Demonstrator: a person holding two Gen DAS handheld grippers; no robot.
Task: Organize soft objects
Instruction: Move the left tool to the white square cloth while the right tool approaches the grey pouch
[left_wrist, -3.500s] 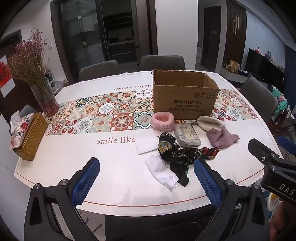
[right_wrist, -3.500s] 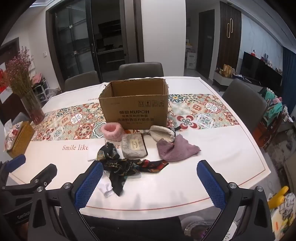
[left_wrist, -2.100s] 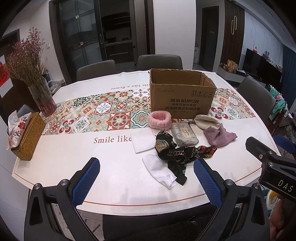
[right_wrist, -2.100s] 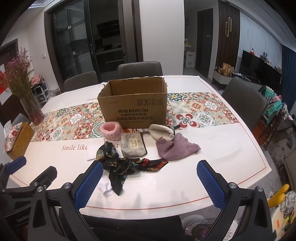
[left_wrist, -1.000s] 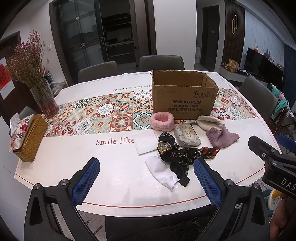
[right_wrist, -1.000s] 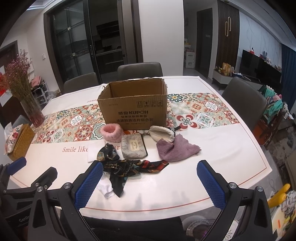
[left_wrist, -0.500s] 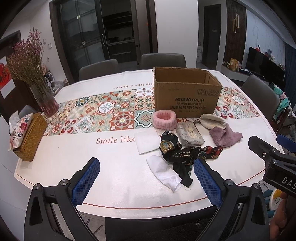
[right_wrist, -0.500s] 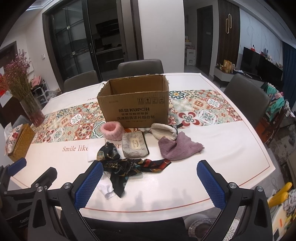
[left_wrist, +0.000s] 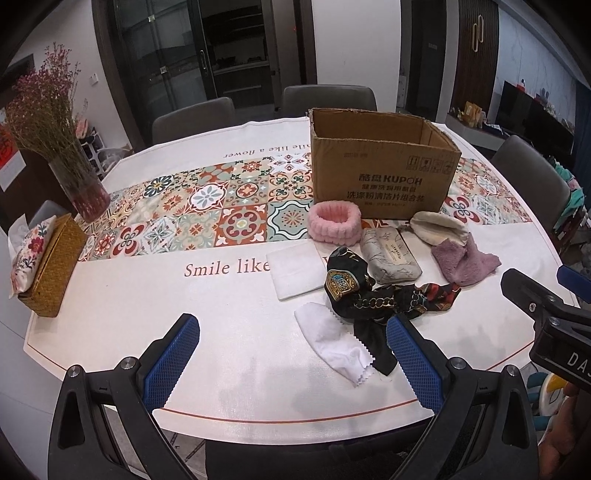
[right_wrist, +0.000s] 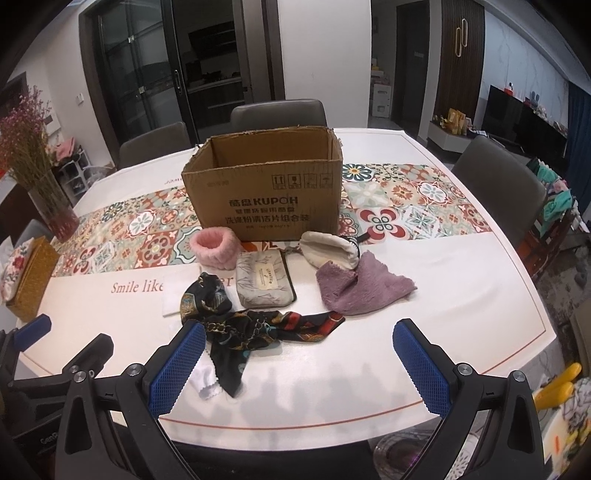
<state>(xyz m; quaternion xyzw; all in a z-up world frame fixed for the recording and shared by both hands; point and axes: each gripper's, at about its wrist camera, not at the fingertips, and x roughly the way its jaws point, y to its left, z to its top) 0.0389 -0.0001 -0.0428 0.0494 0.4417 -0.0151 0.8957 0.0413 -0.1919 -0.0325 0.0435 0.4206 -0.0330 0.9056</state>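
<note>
An open cardboard box (left_wrist: 384, 173) (right_wrist: 266, 192) stands on the table's patterned runner. In front of it lie a pink fluffy band (left_wrist: 334, 221) (right_wrist: 216, 247), a grey zip pouch (left_wrist: 389, 254) (right_wrist: 264, 282), a cream pouch (left_wrist: 439, 227) (right_wrist: 330, 247), a purple cloth (left_wrist: 463, 264) (right_wrist: 360, 286), a dark patterned scarf (left_wrist: 384, 302) (right_wrist: 255, 328), a folded white cloth (left_wrist: 297, 269) and a white sock-like cloth (left_wrist: 336, 341). My left gripper (left_wrist: 291, 354) is open and empty near the front edge. My right gripper (right_wrist: 299, 363) is open and empty, short of the scarf.
A vase of dried flowers (left_wrist: 79, 184) and a wicker tissue box (left_wrist: 48, 266) stand at the table's left. Grey chairs (right_wrist: 279, 110) surround the table. The table's front edge (left_wrist: 295, 419) runs just ahead of both grippers.
Both grippers have moved slightly forward toward the table; the objects look a little larger. Nothing on the table has moved.
</note>
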